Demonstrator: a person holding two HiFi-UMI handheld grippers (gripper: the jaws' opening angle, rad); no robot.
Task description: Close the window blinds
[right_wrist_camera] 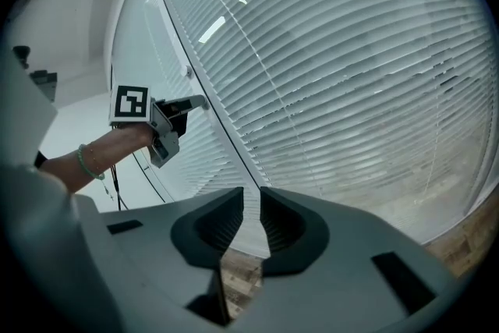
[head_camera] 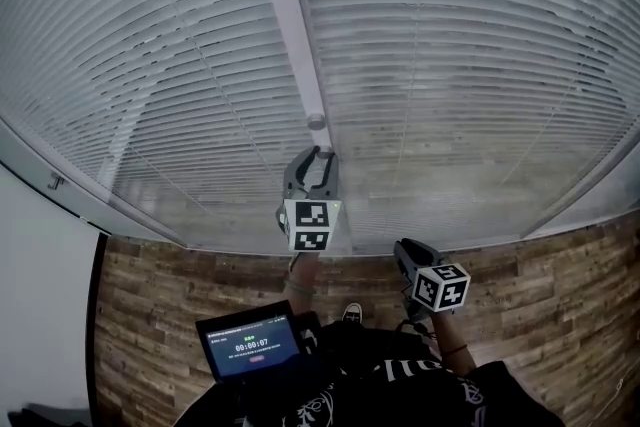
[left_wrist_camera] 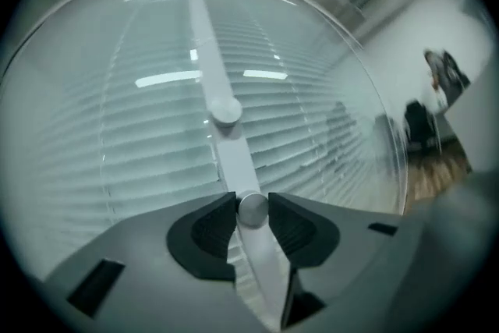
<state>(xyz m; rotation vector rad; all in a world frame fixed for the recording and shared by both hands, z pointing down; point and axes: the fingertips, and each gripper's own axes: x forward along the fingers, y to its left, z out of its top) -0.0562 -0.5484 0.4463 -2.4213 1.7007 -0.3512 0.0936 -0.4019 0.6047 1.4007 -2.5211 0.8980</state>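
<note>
White slatted window blinds [head_camera: 450,65] above brown wood-plank floor [head_camera: 560,315]. Left gripper [head_camera: 318,155] raised, clamped on round silver knob [left_wrist_camera: 252,208] on white frame bar [head_camera: 290,15]; right gripper [right_wrist_camera: 251,197] low, jaws narrowly apart, empty.

Your left claw [head_camera: 318,158] and right claw [head_camera: 402,248]: grey bodies, black pads [left_wrist_camera: 210,234], black-and-white marker cubes [head_camera: 309,224]; green bracelet [right_wrist_camera: 84,161]; dark printed top [head_camera: 400,385].

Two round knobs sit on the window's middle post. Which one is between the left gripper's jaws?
The nearer knob, low on the post, sits between the jaws. The other knob stands free farther up the post.
</note>
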